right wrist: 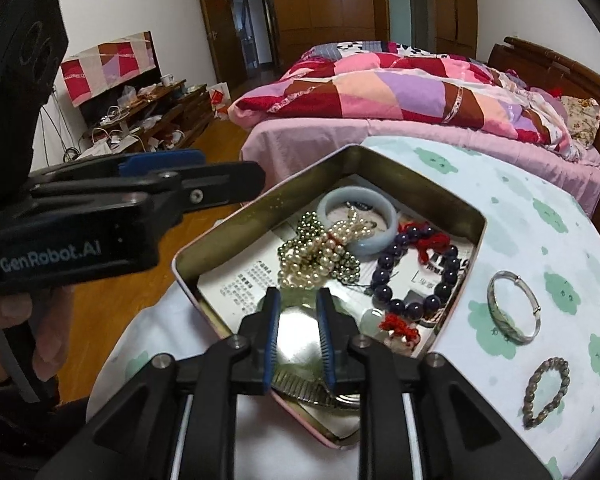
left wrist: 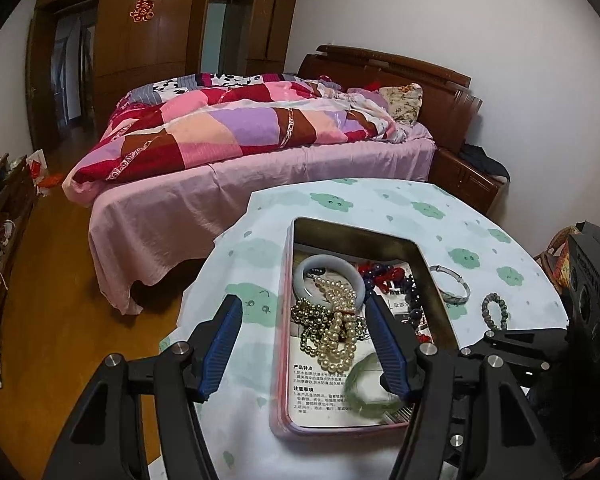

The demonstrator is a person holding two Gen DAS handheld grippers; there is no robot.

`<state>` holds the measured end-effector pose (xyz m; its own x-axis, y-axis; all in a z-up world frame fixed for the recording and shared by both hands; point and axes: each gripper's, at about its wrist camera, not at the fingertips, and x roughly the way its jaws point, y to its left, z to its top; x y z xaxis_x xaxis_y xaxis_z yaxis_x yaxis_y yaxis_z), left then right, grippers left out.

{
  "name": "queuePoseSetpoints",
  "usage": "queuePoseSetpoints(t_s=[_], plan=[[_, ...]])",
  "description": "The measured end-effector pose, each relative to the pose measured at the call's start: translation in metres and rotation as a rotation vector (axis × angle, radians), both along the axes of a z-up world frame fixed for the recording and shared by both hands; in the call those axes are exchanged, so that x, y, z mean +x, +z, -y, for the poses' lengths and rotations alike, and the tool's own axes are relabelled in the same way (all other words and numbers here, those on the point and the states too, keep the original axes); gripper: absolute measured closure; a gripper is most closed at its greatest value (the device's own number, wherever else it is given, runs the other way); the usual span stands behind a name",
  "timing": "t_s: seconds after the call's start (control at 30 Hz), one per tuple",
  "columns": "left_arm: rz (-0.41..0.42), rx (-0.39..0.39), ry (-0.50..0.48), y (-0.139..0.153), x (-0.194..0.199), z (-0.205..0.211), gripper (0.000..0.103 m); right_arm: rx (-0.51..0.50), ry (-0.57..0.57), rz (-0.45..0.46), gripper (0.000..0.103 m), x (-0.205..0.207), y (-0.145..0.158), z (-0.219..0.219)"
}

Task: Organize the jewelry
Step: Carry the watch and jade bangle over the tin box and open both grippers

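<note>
Holding a tangle of jewelry, an open metal tin [left wrist: 428,276] sits on a small table [left wrist: 340,196] draped in a white cloth with green prints. Inside, a pale jade bangle [right wrist: 358,200] lies toward the tin's far corner, with pearl strands [right wrist: 312,256] knotted among olive-green beads [right wrist: 312,222] just beside it and a dark purple bead bracelet [right wrist: 416,276] with red cord at about 3 o'clock of the pearls. A clear greenish bangle [left wrist: 370,384] rests at the tin's near end. The left gripper [left wrist: 302,314] hovers with its blue-padded jaws wide apart, straddling the tin's left wall and gripping nothing. The right gripper [right wrist: 298,294] stands narrowly parted over the greenish bangle; whether the pads touch it cannot be told. Outside the tin, at 3 o'clock, a silver bangle [right wrist: 514,308] lies on the cloth, with a grey-green bead bracelet [right wrist: 546,392] nearer the camera. A bed [left wrist: 260,184] with a patchwork quilt stands at 12 o'clock.
</note>
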<state>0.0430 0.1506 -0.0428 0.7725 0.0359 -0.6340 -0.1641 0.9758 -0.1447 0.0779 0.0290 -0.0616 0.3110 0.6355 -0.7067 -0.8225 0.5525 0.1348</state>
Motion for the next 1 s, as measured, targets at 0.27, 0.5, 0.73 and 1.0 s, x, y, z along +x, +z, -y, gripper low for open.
queuePoseSetpoints(t_s=[0.27, 0.5, 0.73, 1.0], plan=[[-0.007, 0.001, 0.012, -0.0013, 0.001, -0.0017, 0.038, 0.001, -0.009, 0.003, 0.08, -0.0025, 0.0008, 0.0011], [-0.01, 0.003, 0.013, -0.0028, 0.0012, -0.0019, 0.038, 0.0, -0.012, 0.005, 0.079, -0.0023, 0.0003, 0.0009], [-0.017, 0.003, 0.016, -0.0058, 0.0018, -0.001, 0.037, 0.002, -0.024, 0.016, 0.064, -0.0017, 0.0011, 0.003], [-0.026, 0.007, 0.029, -0.0067, 0.0017, -0.0008, 0.031, -0.001, -0.034, 0.023, 0.056, -0.002, 0.0004, 0.0033]])
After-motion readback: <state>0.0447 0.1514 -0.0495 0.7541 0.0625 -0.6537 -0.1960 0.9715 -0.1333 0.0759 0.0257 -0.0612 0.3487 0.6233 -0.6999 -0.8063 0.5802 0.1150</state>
